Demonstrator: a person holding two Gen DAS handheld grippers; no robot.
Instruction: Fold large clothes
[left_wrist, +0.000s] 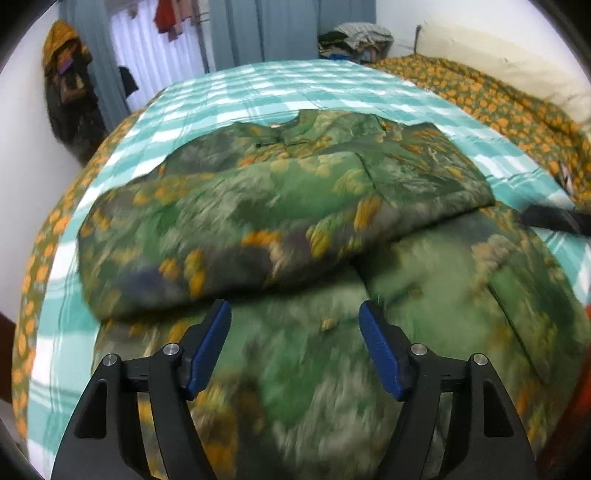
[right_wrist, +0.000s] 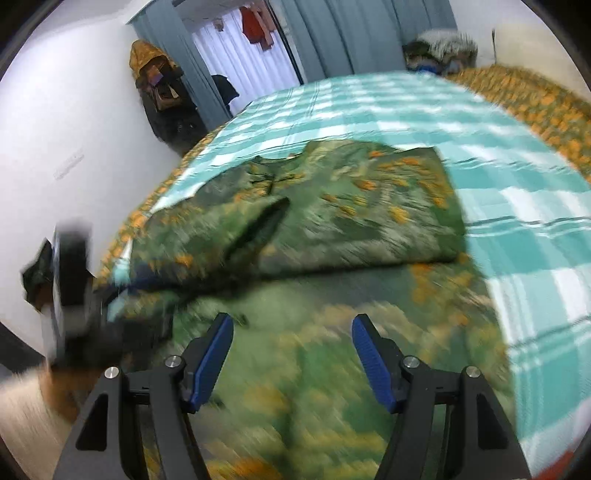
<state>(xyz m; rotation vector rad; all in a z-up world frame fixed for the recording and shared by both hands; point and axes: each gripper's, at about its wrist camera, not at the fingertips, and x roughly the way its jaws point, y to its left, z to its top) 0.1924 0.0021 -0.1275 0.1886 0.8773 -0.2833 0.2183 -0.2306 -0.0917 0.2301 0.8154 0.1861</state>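
Note:
A large green garment with an orange and grey floral print (left_wrist: 288, 206) lies on the bed, its sides folded in over the upper part. My left gripper (left_wrist: 295, 314) is open and empty above the garment's near, lower part. The right gripper shows as a dark blur at the right edge of the left wrist view (left_wrist: 557, 219). In the right wrist view the garment (right_wrist: 362, 206) lies ahead and my right gripper (right_wrist: 292, 323) is open and empty over its near part. The left gripper is a dark blur at the left (right_wrist: 74, 280).
The bed has a teal and white checked sheet (left_wrist: 295, 85) over an orange-flowered cover (left_wrist: 491, 96). A pile of clothes (left_wrist: 354, 40) sits at the far end. Curtains and hanging clothes (right_wrist: 255, 26) stand behind, a white wall at the left.

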